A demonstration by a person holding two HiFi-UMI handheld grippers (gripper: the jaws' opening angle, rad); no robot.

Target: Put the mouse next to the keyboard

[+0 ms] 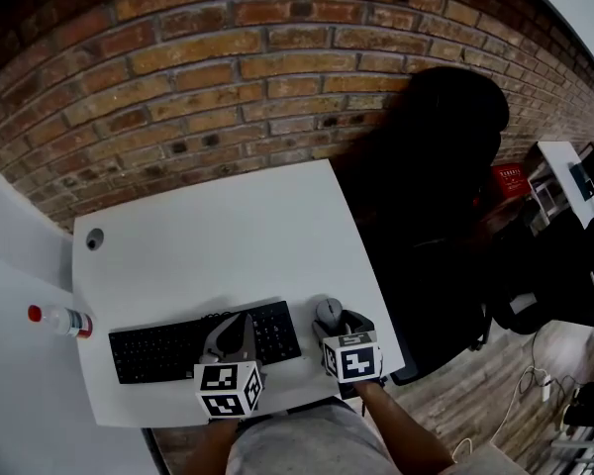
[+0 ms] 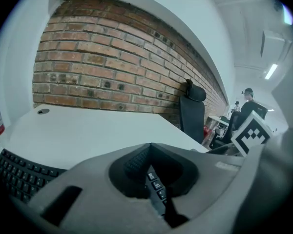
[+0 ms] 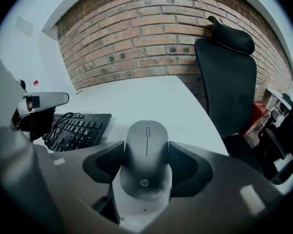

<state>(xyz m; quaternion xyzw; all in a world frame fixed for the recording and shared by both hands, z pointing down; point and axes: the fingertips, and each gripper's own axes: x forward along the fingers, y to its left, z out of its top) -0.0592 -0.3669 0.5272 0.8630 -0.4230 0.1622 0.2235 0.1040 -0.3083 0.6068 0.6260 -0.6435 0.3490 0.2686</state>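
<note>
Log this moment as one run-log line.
right hand-held gripper: shut on mouse | mouse: beside keyboard right end | left hand-held gripper: shut, empty, over keyboard

Mouse [image 1: 329,311] just right of keyboard [image 1: 158,350]

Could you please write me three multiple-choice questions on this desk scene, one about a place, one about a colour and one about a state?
1. Where is the mouse?
A) In a drawer.
B) Between the jaws of the right gripper, right of the keyboard.
C) On a shelf.

2. What colour is the cap of the bottle?
A) Blue.
B) Green.
C) Red.

3. How do the jaws of the left gripper stand?
A) Together, holding nothing.
B) Wide apart.
C) Shut on the bottle.

Answers: 1 B, the right gripper view shows both jaws against its sides; 2 C, the head view shows it red; 3 A, the left gripper view shows their tips meeting over the keyboard.
</note>
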